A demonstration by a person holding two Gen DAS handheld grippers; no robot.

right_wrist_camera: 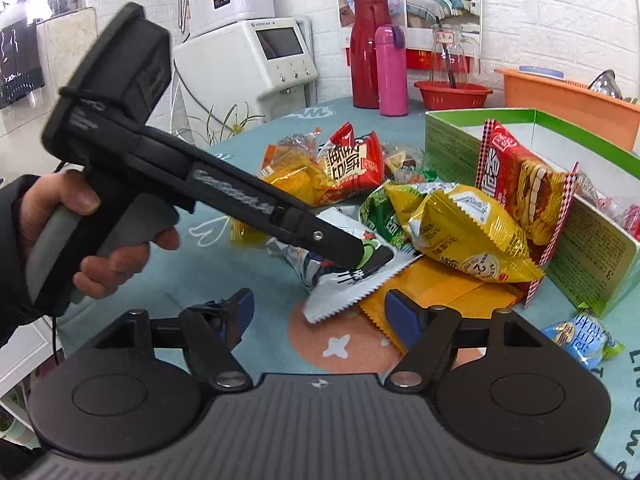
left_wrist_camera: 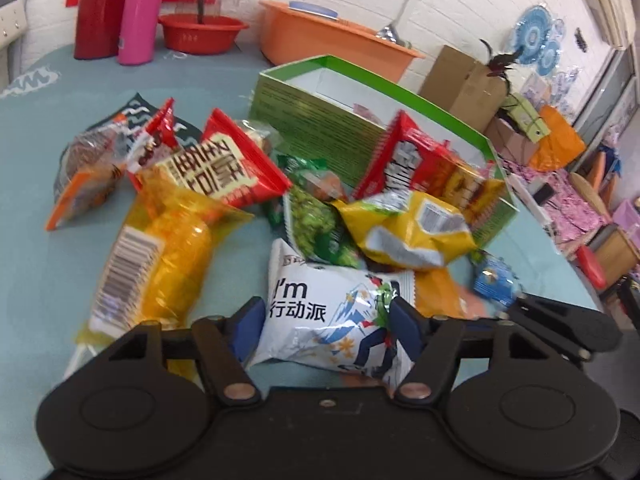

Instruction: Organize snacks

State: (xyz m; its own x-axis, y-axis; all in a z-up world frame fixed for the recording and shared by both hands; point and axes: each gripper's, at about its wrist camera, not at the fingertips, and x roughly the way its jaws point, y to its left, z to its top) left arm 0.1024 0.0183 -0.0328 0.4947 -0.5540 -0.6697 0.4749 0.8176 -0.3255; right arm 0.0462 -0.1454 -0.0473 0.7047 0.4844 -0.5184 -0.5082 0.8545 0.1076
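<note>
Blue-padded fingers (left_wrist_camera: 404, 320) of the left gripper (left_wrist_camera: 324, 320) stand wide around a white snack packet (left_wrist_camera: 320, 312) lying on the teal table (left_wrist_camera: 36, 264). Just beyond sits the snack pile beside a green box (left_wrist_camera: 320, 128). Nearby, the right gripper (right_wrist_camera: 326, 312) hangs spread and empty.

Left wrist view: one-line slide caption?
Open left gripper straddles a white snack packet before a green box.

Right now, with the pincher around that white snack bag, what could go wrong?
1. The white snack bag is puffy and crinkly, so it might slip out or crush as the open left gripper squeezes.
2. The yellow bag lies right behind it; lifting could drag it along.
3. The red packet leans on the green box wall and may topple if the pile shifts.
</note>
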